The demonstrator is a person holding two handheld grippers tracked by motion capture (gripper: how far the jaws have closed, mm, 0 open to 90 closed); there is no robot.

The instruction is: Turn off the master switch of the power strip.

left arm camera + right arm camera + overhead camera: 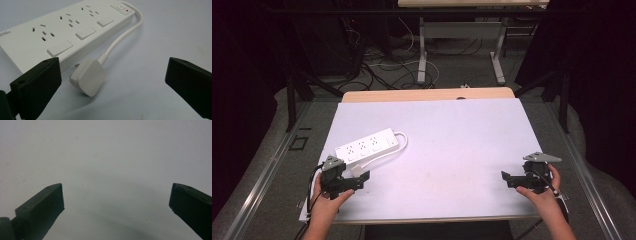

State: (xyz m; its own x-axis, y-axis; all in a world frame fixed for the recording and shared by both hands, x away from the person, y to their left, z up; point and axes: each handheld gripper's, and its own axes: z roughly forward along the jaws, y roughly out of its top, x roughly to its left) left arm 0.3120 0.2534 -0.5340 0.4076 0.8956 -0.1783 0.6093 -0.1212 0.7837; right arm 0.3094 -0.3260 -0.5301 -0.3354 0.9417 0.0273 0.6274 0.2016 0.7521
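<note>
A white power strip (367, 145) with three sockets lies on the left half of the white table top (452, 150). Its white cable (401, 142) loops back to a white plug (358, 170) lying beside the strip. In the left gripper view the plug (88, 76) rests on the table between my wide-apart jaws, close to the left one, with the power strip (62, 32) just behind it. My left gripper (357, 181) is open, right at the plug. At the right front of the table my right gripper (510, 179) is open over bare table (112, 170).
The table's front edge (427, 219) runs just behind both hands. Beyond the far edge are table legs (422, 55) and loose cables (382, 70) on the floor. Dark frames stand at either side.
</note>
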